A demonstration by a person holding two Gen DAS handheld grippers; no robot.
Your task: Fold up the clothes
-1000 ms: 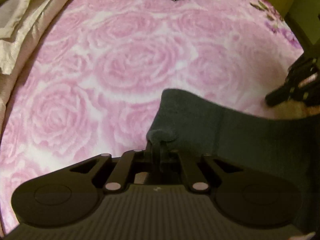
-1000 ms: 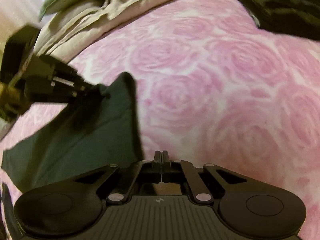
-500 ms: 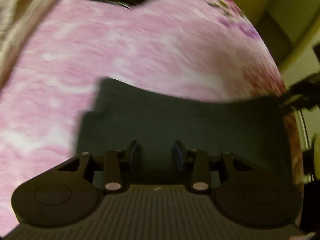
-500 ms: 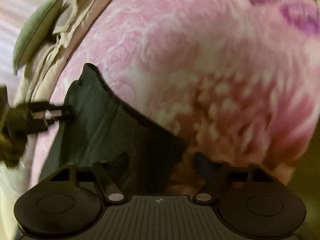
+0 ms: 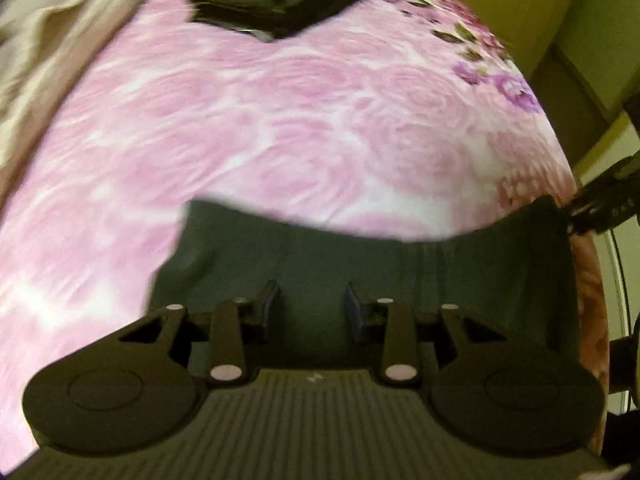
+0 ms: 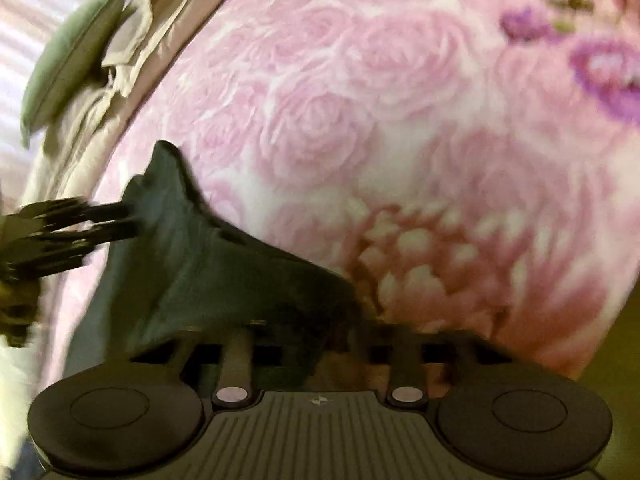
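One dark grey-green garment (image 5: 360, 264), soft and matte, lies on a plush pink bed cover (image 5: 280, 128) embossed with rose shapes. At the bed's far end sits a stack of dark folded clothes (image 5: 280, 4); crumpled beige bedding (image 6: 132, 52) and one green pillow (image 6: 68, 60) lie along the side. Both grippers tilt steeply down. The left gripper (image 5: 312, 306) hovers over the garment, its jaws parted after opening, the pads clear of the cloth. The right gripper (image 6: 320, 344) is blurred; its jaws have just been opening, with the garment's edge between them, not visibly pinched.
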